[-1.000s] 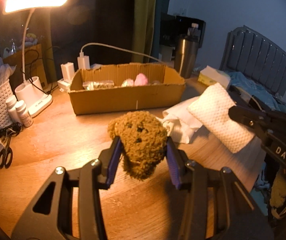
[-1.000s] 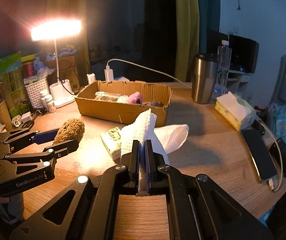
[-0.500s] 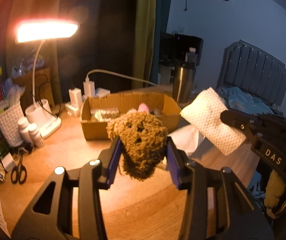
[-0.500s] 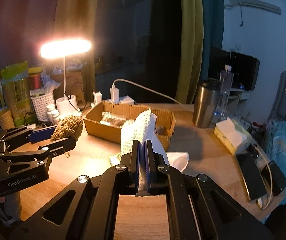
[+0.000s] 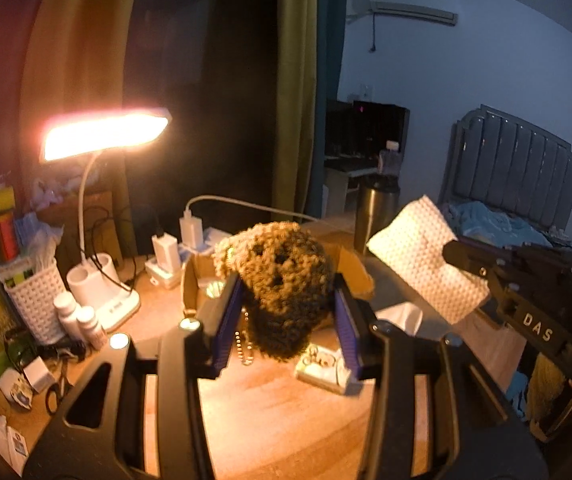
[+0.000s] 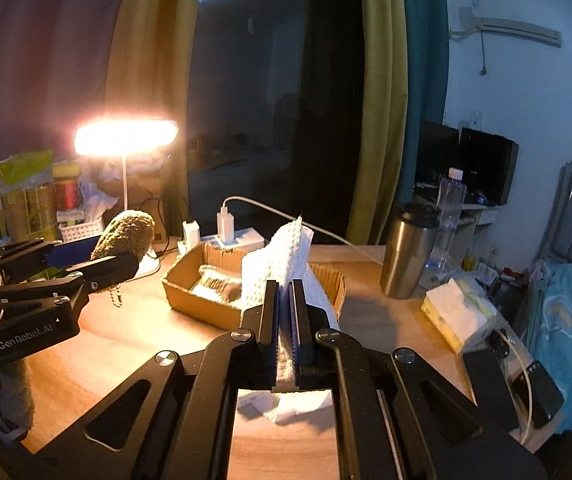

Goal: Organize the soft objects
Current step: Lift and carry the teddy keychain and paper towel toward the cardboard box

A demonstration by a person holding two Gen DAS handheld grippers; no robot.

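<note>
Hanging above the wooden tabletop (image 5: 270, 420), the left tool (image 5: 286, 312) has its two blue pads pressed on the sides of a curly brown plush toy (image 5: 282, 280); three dark dots show on its front, and a small bead chain (image 5: 243, 348) dangles under it. The toy's bulk hides most of the cardboard box (image 6: 206, 304) behind it in the left wrist view, so only the box's corners show there. The right tool (image 6: 285, 328) is closed tight on a white waffle-textured cloth (image 6: 286, 256), which stands up from between the pads, while more white fabric droops below them, partly cut off by the tool's frame. The cloth covers the middle of the box in the right wrist view; what lies in the box is pale and too blurred to name. A lit desk lamp (image 5: 102, 136) glares over the clutter at the left edge, where items are hard to make out. A steel tumbler (image 6: 406, 252) stands beyond the box, and a tissue pack (image 6: 458, 316) lies nearer the right edge.
</note>
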